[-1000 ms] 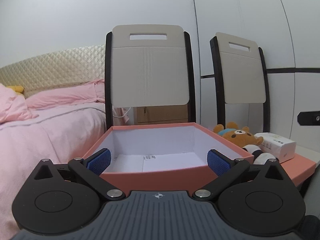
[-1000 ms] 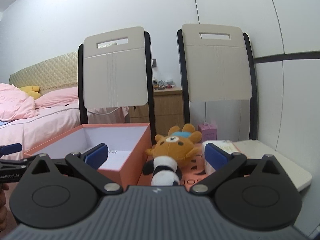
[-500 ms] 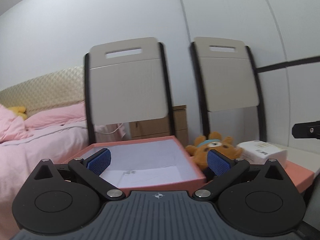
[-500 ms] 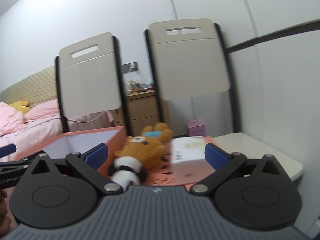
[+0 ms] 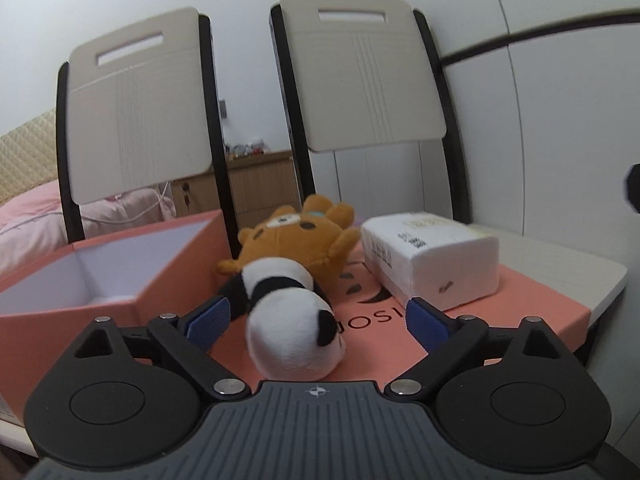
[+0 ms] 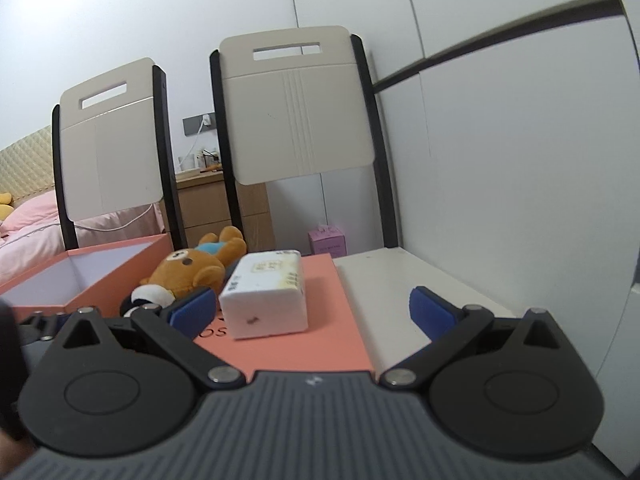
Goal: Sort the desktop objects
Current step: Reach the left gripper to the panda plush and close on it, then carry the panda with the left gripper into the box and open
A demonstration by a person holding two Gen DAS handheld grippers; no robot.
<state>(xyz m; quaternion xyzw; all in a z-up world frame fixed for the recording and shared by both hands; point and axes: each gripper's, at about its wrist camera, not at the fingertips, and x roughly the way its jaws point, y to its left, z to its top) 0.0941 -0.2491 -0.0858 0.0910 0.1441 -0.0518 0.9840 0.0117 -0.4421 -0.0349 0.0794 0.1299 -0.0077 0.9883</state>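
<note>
A panda plush [image 5: 294,320] lies on a salmon box lid [image 5: 520,308], with a brown bear plush [image 5: 296,240] behind it and a white tissue pack [image 5: 432,258] to the right. My left gripper [image 5: 318,322] is open, its blue pads on either side of the panda's head. An open salmon box [image 5: 80,280] stands to the left. In the right wrist view, my right gripper [image 6: 312,310] is open in front of the tissue pack [image 6: 266,294], with the bear [image 6: 192,268], the panda [image 6: 146,294], the lid [image 6: 332,320] and the box [image 6: 60,280] to the left.
Two folded beige chairs [image 5: 364,76] lean against the white wall behind the table. A white tabletop [image 6: 400,280] extends right of the lid. A pink bed [image 5: 32,216] and a wooden cabinet [image 5: 260,184] are behind. A small pink box [image 6: 326,240] sits by the wall.
Both grippers have swung to the right. The left one moved from facing the open box to close over the panda. The right one now faces the tissue pack.
</note>
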